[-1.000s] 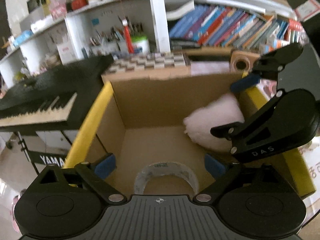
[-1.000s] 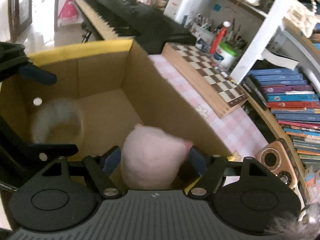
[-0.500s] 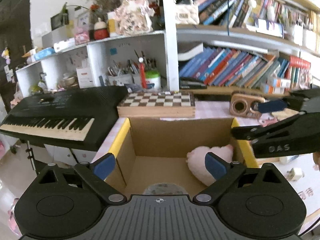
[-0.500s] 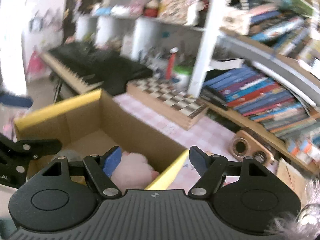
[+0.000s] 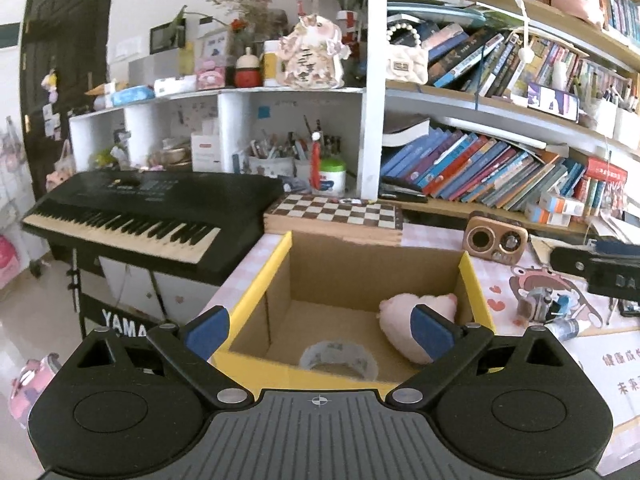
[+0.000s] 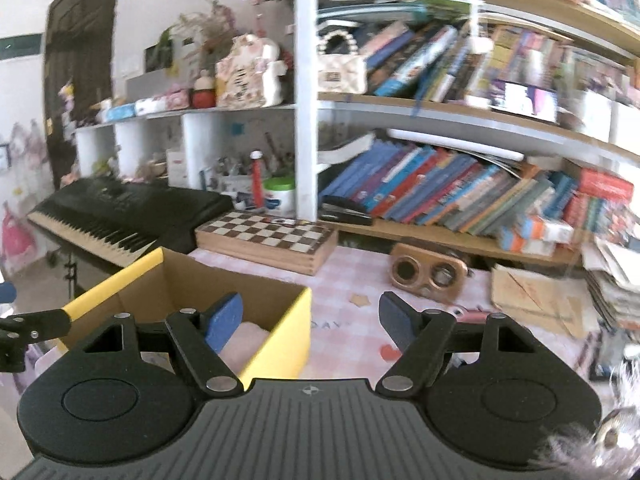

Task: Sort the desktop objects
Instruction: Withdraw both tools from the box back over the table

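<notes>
A cardboard box (image 5: 362, 268) with yellow-taped rims stands on the pink checked desk. Inside it lie a pink plush toy (image 5: 408, 316) at the right and a roll of tape (image 5: 339, 359) at the front. My left gripper (image 5: 320, 332) is open and empty, above the box's near rim. My right gripper (image 6: 310, 318) is open and empty, above the box's right corner (image 6: 298, 320); the plush (image 6: 244, 340) shows just behind its left finger. The right gripper's arm shows in the left wrist view (image 5: 600, 268).
A chessboard box (image 5: 334, 216), a wooden speaker (image 5: 495, 240) and a black keyboard (image 5: 152, 208) lie behind the box. Small items (image 5: 548, 312) sit on the desk right of it. Bookshelves rise at the back. Cardboard sheets (image 6: 532, 292) and paper stacks lie at the right.
Both grippers have pulled up and back out of the box, empty. The plush and the tape roll stay inside. The right gripper has swung to the right.
</notes>
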